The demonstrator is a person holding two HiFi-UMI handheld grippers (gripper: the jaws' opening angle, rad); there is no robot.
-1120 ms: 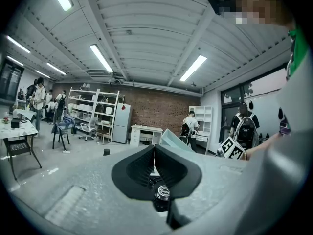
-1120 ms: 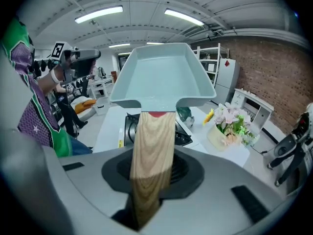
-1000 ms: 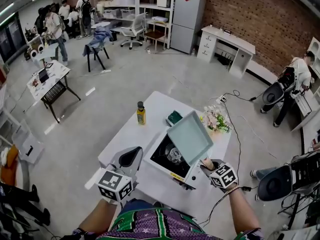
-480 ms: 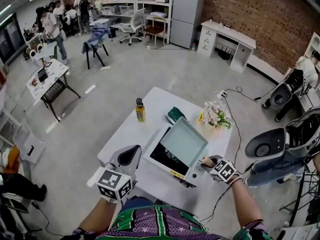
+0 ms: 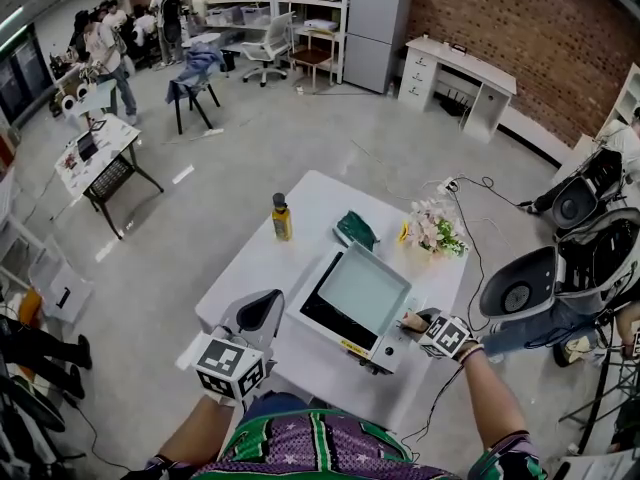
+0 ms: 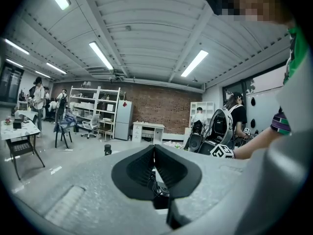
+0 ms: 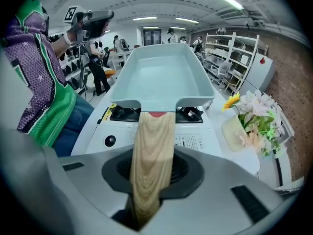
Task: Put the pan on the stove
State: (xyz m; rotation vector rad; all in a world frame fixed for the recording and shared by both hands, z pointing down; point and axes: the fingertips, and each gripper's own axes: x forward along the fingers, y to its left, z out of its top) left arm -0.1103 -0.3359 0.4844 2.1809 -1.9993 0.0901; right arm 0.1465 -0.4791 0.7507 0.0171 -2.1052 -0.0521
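– on the white worktop [image 5: 255,258], what's largest?
– white stove [image 5: 320,315] with a dark top, near the front edge. pale square pan [image 5: 362,290] over it, roughly level; contact unclear.
– grippers?
– right gripper [image 5: 412,322]: jaws clenched on the pan's wooden handle [image 7: 152,146]. left gripper [image 5: 262,311] left of the stove, jaws pressed together, nothing between. yellow bottle [image 5: 282,220] stands well apart.

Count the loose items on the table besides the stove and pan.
3. A yellow bottle near the far left edge, a green cloth just beyond the stove, and flowers at the far right. The pan and stove may hide smaller things.
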